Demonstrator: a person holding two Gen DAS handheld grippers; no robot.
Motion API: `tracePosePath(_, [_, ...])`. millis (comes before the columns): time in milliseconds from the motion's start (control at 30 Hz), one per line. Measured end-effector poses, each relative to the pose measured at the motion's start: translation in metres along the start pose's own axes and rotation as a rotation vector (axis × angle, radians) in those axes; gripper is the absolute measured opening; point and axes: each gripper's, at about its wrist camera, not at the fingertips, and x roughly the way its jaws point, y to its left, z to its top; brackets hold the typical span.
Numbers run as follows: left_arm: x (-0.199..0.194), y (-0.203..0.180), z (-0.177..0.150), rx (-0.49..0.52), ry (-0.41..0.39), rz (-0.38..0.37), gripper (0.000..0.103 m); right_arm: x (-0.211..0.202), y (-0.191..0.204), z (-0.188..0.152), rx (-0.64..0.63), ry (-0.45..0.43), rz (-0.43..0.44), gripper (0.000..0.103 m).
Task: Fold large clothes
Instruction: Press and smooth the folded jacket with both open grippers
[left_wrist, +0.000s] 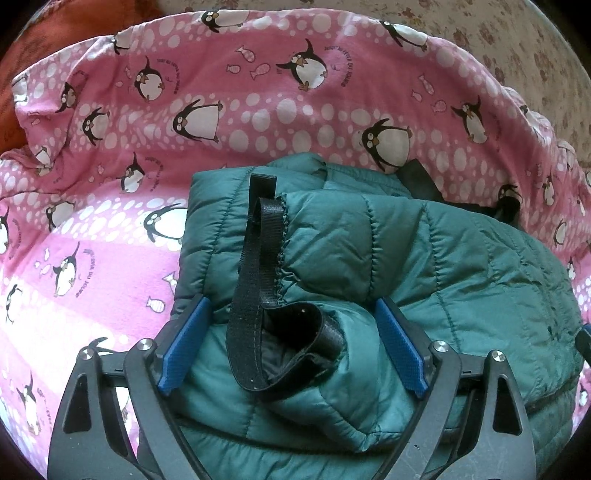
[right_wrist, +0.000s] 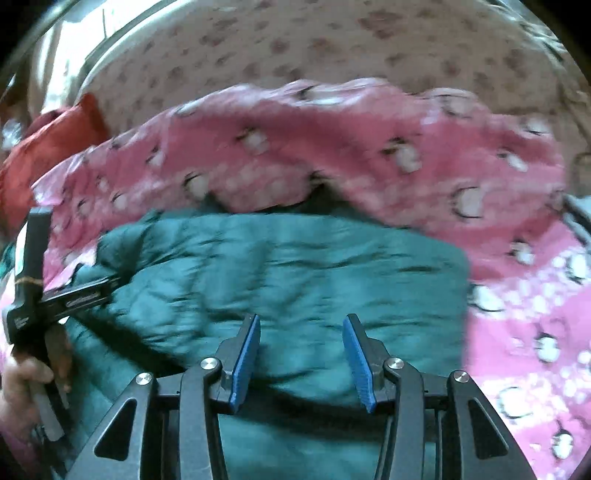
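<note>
A teal quilted jacket (left_wrist: 424, 258) lies bunched on a pink penguin blanket (left_wrist: 110, 266). One sleeve end, with a black strap (left_wrist: 255, 266) and a black-lined cuff (left_wrist: 295, 343), is folded over the body. My left gripper (left_wrist: 291, 306) stands wide open astride this sleeve end, its blue pads (left_wrist: 188, 343) beside the fabric without pinching it. In the blurred right wrist view, my right gripper (right_wrist: 301, 319) hovers over the jacket (right_wrist: 295, 266), partly open, with nothing between its fingers. The left gripper (right_wrist: 37, 295) and the hand (right_wrist: 22, 373) holding it show at the left edge.
The blanket (right_wrist: 369, 147) covers a bed with a beige floral sheet (left_wrist: 517, 44) showing behind it. An orange-red cushion (right_wrist: 48, 136) lies at the back left. A black piece (left_wrist: 421, 177) sticks out from behind the jacket's far edge.
</note>
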Motion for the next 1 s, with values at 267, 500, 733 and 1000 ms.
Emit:
tracePosePath(267, [0.001,-0.004,-0.001,0.017,-0.012,0.004,0.1,0.03,-0.034,-0.019,-0.009,0.083,-0.096,0.044])
tracePosePath(500, [0.002,-0.006,0.001,0.026,-0.003,-0.001,0.102,0.028,-0.043,-0.019,0.039,0.103,-0.07,0.044])
tracePosePath(733, [-0.02,0.007,0.001,-0.006,0.001,-0.021,0.102,-0.01,-0.068,-0.031,0.132,0.069,-0.069,0.044])
tracePosePath(1000, [-0.055,0.024,-0.016,-0.053,0.009,-0.046,0.102,-0.015,-0.06,-0.039,0.156,0.072,-0.052,0.044])
